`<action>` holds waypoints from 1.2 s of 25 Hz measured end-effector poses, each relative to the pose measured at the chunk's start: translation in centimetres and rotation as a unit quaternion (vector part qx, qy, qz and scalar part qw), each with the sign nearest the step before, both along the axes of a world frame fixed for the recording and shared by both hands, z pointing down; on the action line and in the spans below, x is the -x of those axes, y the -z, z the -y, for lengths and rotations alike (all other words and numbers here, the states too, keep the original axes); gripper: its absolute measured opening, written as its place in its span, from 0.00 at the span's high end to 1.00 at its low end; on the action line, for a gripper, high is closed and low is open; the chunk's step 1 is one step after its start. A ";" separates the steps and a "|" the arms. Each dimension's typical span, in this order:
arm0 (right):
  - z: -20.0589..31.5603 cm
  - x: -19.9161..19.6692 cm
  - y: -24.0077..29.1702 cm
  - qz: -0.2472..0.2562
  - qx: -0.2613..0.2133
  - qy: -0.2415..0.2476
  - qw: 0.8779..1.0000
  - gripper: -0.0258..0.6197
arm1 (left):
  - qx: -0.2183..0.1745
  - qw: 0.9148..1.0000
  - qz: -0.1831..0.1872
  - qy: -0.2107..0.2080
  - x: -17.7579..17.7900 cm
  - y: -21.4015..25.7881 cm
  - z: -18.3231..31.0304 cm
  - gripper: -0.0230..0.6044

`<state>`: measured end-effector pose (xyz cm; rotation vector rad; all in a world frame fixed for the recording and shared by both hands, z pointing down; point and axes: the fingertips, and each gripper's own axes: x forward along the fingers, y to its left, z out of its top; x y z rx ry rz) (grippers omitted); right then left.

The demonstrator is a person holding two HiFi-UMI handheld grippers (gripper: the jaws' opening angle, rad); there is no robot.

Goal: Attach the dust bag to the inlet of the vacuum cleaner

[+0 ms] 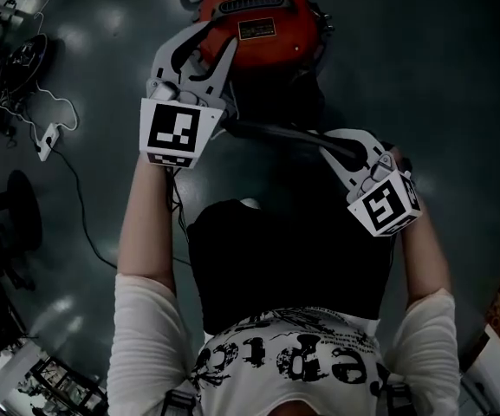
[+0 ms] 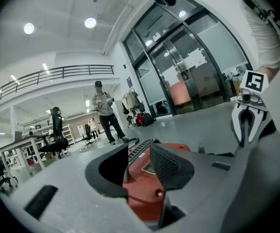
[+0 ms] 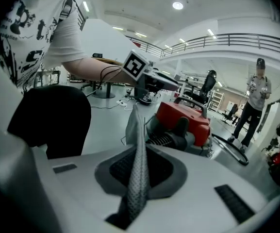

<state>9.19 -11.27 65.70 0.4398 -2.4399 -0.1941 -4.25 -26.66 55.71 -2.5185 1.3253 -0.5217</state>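
Clearly gripping with the right claw (image 3: 140,178): pads pressed together on a fold of the dust bag (image 3: 136,130), grey mesh fabric rising out of the jaws and leaning toward the left claw (image 2: 139,163). Left claw open, pads well apart, nothing between them; through the gap, only the red vacuum cleaner (image 2: 147,188) with its black carry handle (image 2: 140,147) on top. Seen from the head view: vacuum cleaner standing on the grey floor (image 1: 423,76) at the top of the picture, left claw reaching over its near end, right claw lower and further right, pointing up and left. Between the two claws, a dark strip of the bag, held in the air on the near side of the machine; too dark there to tell whether touching it. In the right gripper view, bag in front of a ribbed black part (image 3: 166,140) at the machine's near end, not fitted on it. Off to the left on the floor, a white power strip (image 1: 48,139) with its cable. Further back, a black hose (image 3: 232,152) curving over the floor, a person (image 3: 254,106) standing near it, and glass doors (image 2: 193,72) beyond.
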 end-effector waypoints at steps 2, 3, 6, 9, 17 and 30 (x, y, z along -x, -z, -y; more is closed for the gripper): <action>0.2 0.2 -0.3 -0.006 0.004 0.007 1.000 0.92 | 0.008 1.000 0.007 -0.004 0.1 -0.6 2.3 0.73; 0.2 0.3 -0.5 -0.009 0.006 0.010 1.000 0.92 | 0.019 1.000 0.017 -0.012 0.0 -1.3 3.3 0.71; 0.5 0.4 -1.0 -0.016 0.009 0.014 1.000 0.92 | 0.040 0.997 0.051 -0.053 -0.8 -2.6 5.4 0.68; 1.3 0.4 -1.1 -0.010 0.010 0.011 1.000 0.92 | 0.048 0.988 0.100 -0.107 -1.6 -3.3 6.2 0.68; 2.2 0.2 -1.1 -0.003 0.026 0.007 1.000 0.92 | 0.072 0.978 0.114 -0.162 -3.0 -4.6 7.6 0.68; 2.6 0.0 -1.2 0.004 0.006 -0.005 1.000 0.92 | 0.136 0.953 0.189 -0.193 -2.7 -6.0 7.3 0.72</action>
